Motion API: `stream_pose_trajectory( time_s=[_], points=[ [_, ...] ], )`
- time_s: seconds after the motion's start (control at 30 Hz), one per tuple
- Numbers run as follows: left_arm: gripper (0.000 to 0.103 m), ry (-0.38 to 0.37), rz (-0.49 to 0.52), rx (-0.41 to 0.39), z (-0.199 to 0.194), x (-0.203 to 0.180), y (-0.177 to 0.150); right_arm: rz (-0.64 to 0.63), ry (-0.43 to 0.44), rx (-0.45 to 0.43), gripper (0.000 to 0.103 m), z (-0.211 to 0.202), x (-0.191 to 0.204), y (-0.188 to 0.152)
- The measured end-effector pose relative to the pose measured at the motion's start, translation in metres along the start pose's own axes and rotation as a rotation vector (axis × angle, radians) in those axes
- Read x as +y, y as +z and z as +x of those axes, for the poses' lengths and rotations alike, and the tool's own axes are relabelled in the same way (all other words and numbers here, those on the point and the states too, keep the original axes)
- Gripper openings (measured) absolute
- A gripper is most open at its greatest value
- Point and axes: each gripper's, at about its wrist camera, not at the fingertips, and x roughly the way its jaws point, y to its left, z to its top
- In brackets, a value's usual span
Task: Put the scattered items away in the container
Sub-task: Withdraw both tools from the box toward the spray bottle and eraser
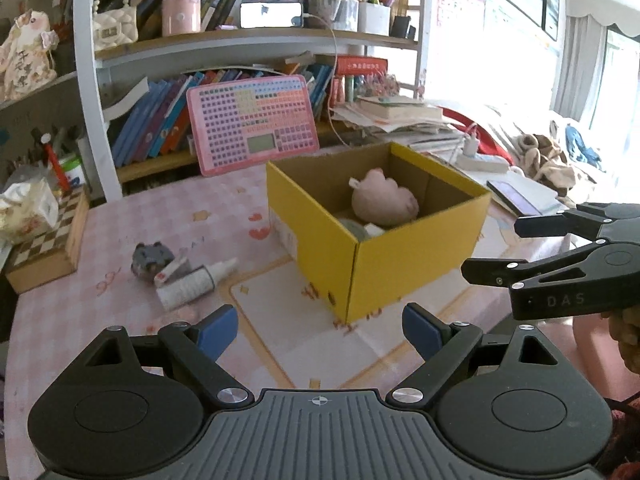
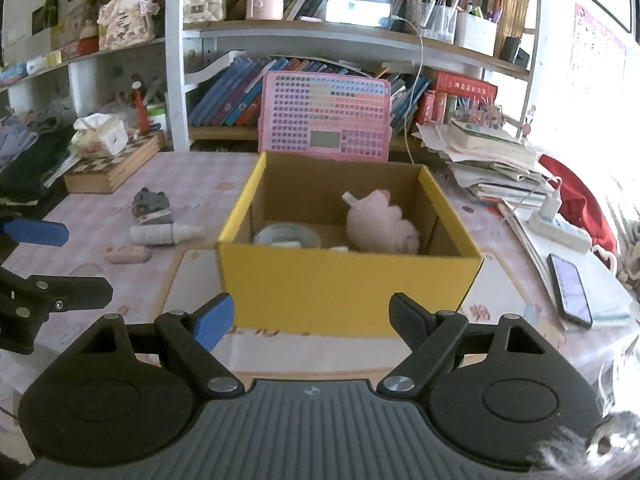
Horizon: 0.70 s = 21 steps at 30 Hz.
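Observation:
A yellow cardboard box [image 1: 400,272] [image 2: 348,280] stands open on the pink tablecloth. Inside lie a pink plush toy [image 1: 384,200] [image 2: 380,224] and a roll of tape [image 2: 286,236]. Left of the box, a grey plush toy [image 1: 152,260] [image 2: 150,202], a white tube [image 1: 196,282] [image 2: 164,234] and a small pink block [image 2: 128,255] lie on the cloth. My left gripper [image 1: 320,330] [image 2: 88,262] is open and holds nothing, short of the box's near corner. My right gripper [image 2: 310,318] [image 1: 494,248] is open too, facing the box's front wall.
A pink toy keyboard [image 2: 324,120] leans on the bookshelf behind the box. A chessboard case [image 2: 112,168] with a tissue pack sits at far left. Right of the box are a phone [image 2: 570,288], a power strip [image 2: 560,228] and stacked papers [image 2: 488,160].

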Motion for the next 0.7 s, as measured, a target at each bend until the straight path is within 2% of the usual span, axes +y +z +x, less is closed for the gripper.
stream_pose_trajectory(
  time_s=[0.33, 0.7],
  points=[
    [0.092, 0.007, -0.013, 0.062, -0.02, 0.017, -0.036, 0.012, 0.029, 0.06, 0.085, -0.008, 0.038, -0.026],
    [0.092, 0.041, -0.087, 0.098, -0.031, 0.04, -0.057, -0.045, 0.086, 0.121, 0.085, 0.002, 0.076, -0.033]
  ],
)
